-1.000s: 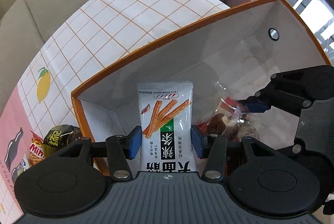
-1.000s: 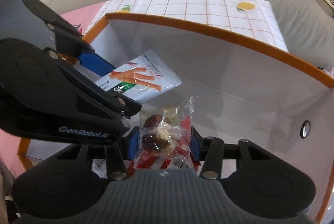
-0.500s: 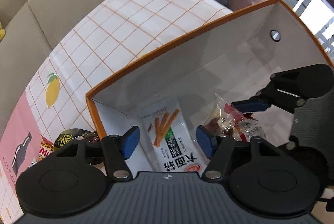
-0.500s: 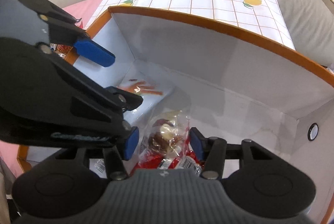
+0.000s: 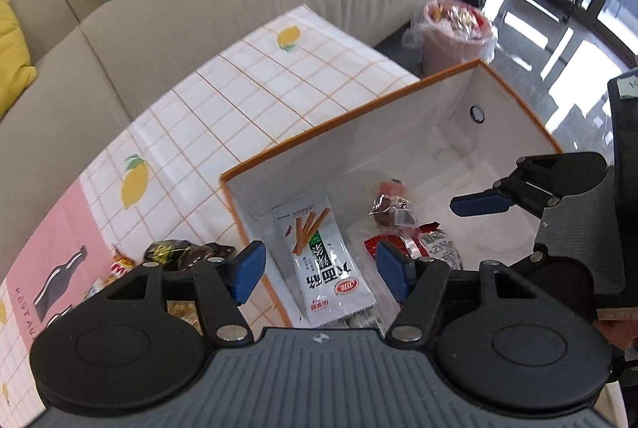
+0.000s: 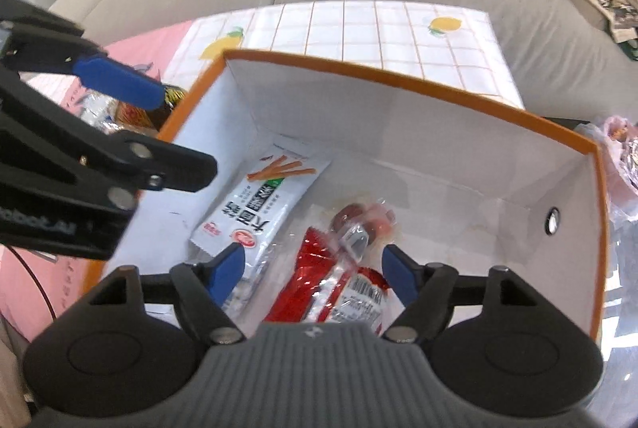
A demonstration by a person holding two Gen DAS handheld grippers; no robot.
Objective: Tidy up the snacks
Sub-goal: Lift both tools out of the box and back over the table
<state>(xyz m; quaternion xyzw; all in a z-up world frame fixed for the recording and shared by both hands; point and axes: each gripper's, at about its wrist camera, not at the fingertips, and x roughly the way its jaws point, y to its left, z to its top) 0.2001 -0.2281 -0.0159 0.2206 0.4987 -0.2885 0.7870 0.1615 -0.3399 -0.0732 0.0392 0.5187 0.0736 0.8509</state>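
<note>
Two hand-held grippers above an open box [image 5: 361, 144], white inside with an orange rim, standing on a desk [image 5: 223, 101] covered by a grid-patterned cloth with lemon prints.

Left gripper [image 5: 319, 270]: jaws spread wide and holding nothing, poised over the box's near left corner. One blue pad lies outside the box wall, the other over the interior.

Right gripper [image 6: 313, 270]: jaws likewise spread wide and empty, positioned over the near side of the box, toward its right half.

Contents of the box, all resting on its floor:
- a white stick-snack packet [image 5: 325, 258] printed with orange sticks and a green label, lying flat against the left wall of the box, one end toward the far wall;
- a clear-wrapped candy [image 5: 388, 204] with dark brown and red contents, near the middle of the box, just right of the white packet;
- a red foil packet [image 6: 319, 280] with a white printed label, toward the near side of the box, touching the clear-wrapped candy.

Outside the box, beside its left wall, loose snacks [image 5: 181, 252] in dark and yellow wrappers lie on the cloth. Beyond the box's far right corner stands a pink bin [image 5: 454, 33] lined with clear plastic and filled with wrappers. A beige sofa [image 5: 159, 9] curves behind the desk.
</note>
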